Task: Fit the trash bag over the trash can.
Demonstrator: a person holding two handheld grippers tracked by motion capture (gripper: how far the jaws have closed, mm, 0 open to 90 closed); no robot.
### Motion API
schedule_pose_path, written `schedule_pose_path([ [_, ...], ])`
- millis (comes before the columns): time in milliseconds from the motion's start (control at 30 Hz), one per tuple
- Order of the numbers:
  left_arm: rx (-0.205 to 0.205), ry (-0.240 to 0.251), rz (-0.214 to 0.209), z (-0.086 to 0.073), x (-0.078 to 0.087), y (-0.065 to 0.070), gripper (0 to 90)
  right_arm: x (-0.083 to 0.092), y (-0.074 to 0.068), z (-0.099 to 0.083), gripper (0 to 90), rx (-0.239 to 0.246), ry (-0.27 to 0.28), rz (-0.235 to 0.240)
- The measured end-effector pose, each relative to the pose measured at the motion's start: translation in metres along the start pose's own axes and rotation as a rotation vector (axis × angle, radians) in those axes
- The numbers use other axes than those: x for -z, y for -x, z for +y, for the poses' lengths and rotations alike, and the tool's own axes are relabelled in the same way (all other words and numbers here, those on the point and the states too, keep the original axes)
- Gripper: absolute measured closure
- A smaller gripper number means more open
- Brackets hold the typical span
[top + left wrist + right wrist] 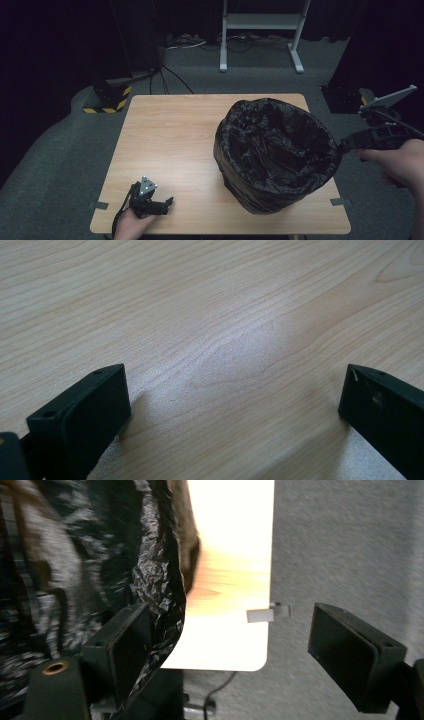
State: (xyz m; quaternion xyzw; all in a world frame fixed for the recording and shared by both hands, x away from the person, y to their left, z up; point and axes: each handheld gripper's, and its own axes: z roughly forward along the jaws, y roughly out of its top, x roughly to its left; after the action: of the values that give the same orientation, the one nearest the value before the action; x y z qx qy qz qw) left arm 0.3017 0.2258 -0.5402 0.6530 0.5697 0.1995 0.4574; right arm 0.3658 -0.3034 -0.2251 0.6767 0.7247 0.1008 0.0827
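The left hand (131, 222) comes in low, holding the left gripper (167, 202) level with its jaws spread wide apart (nothing between the fingertips). The right hand (397, 162) is raised and holds the right gripper (344, 145) pointing toward the person's left, jaws parted wide as well.
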Motion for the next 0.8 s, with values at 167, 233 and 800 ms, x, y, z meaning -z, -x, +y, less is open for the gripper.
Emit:
schedule_pose_path([
  [167,0.002,0.003,0.000,0.000,0.000,0.000,0.2,0.011,0.010,-0.008,20.1,-0.008,0.025,-0.029],
  [233,-0.002,-0.002,0.000,0.000,0.000,0.000,0.3,0.007,0.016,-0.012,20.2,-0.013,0.005,-0.055],
  [800,-0.008,-0.008,-0.003,0.000,0.001,0.000,0.3,-0.175,0.026,-0.055,20.0,-0.027,-0.172,-0.012],
])
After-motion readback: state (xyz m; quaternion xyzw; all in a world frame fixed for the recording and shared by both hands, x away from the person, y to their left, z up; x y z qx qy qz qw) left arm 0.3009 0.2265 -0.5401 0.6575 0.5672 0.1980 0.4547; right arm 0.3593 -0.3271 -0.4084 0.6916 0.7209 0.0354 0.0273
